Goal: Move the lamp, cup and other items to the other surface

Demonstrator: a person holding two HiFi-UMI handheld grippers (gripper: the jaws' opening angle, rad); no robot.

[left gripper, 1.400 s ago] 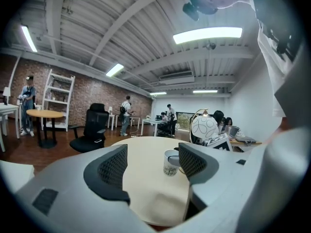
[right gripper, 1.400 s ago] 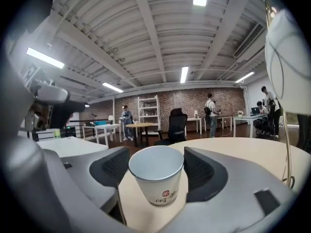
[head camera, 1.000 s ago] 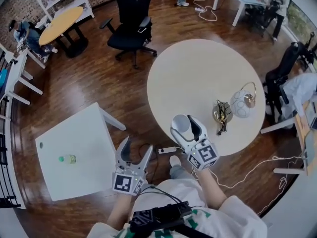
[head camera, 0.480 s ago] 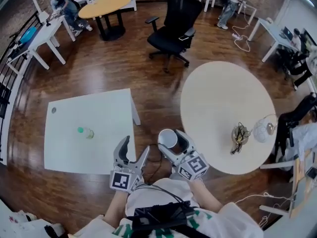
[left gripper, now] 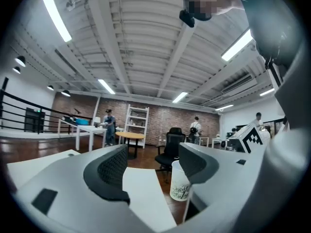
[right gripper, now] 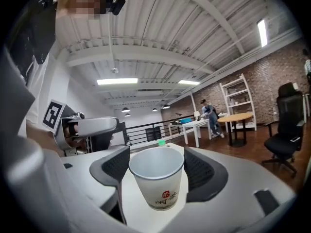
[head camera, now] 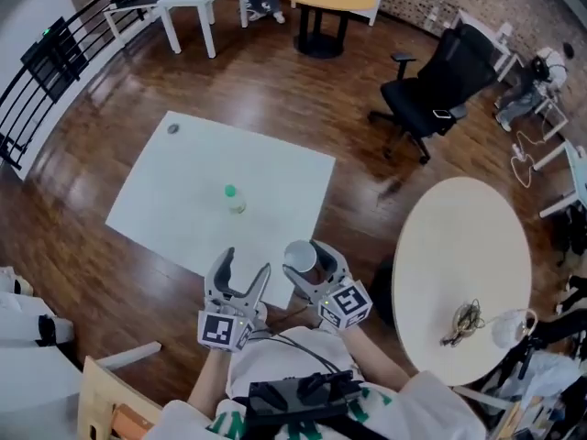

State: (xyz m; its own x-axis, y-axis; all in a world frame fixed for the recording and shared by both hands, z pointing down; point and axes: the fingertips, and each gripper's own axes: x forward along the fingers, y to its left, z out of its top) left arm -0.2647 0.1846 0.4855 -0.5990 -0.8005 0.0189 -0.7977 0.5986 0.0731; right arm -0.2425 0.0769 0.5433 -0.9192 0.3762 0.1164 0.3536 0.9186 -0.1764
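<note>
Our R gripper (head camera: pixel 306 260) clamps the white paper cup (head camera: pixel 299 256) upright, by the near right corner of the white sq. table (head camera: pixel 174 177). Our L gripper (head camera: pixel 246 266) hangs beside it, jaws wide, nothing btwn. Green-capped bottle (head camera: pixel 232 198) sits mid-table. Lamp (head camera: pixel 509 330) stands at the round table's (head camera: pixel 459 236) near edge.

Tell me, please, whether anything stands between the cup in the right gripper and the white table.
Nothing visible does. The cup, held in the right gripper, hangs at the near edge of the white table; a small bottle sits farther in.
</note>
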